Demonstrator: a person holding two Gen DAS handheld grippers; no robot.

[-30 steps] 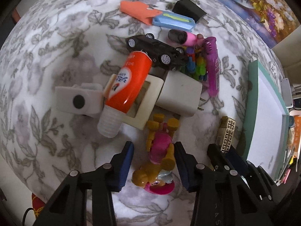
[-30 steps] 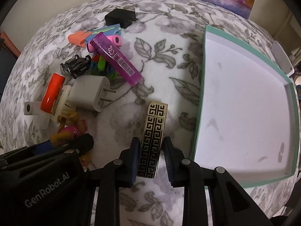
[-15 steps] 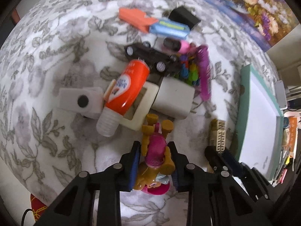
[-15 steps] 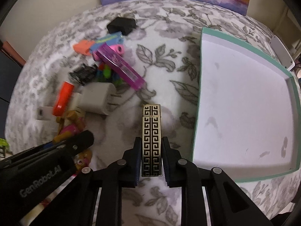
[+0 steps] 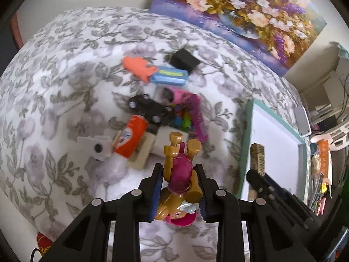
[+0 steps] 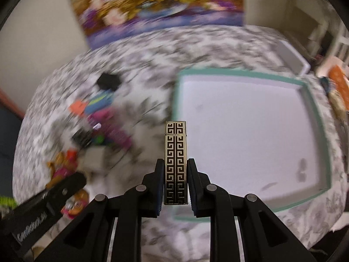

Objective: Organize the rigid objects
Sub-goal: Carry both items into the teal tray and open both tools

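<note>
While the left tongs (image 5: 179,182) squeeze a pink and gold toy figure (image 5: 182,172) from both sides, the toy is held up above the flowery cloth (image 5: 54,91) on the worktop. Its gold legs point away from the camera. Behind it lies a heap of small things: an orange tube (image 5: 130,137), a black toy car (image 5: 151,109), a white plug (image 5: 165,139), a purple stick (image 5: 197,118), a blue case (image 5: 170,77) and a black box (image 5: 184,61).

The right tongs (image 6: 175,182) are clamped on a black and gold patterned bar (image 6: 175,161). The bar is up in the air, over the near left edge of the green tray (image 6: 316,113). The tray has a white floor. The left side of this view is blurry. A flower painting (image 5: 240,13) leans on the wall behind.
</note>
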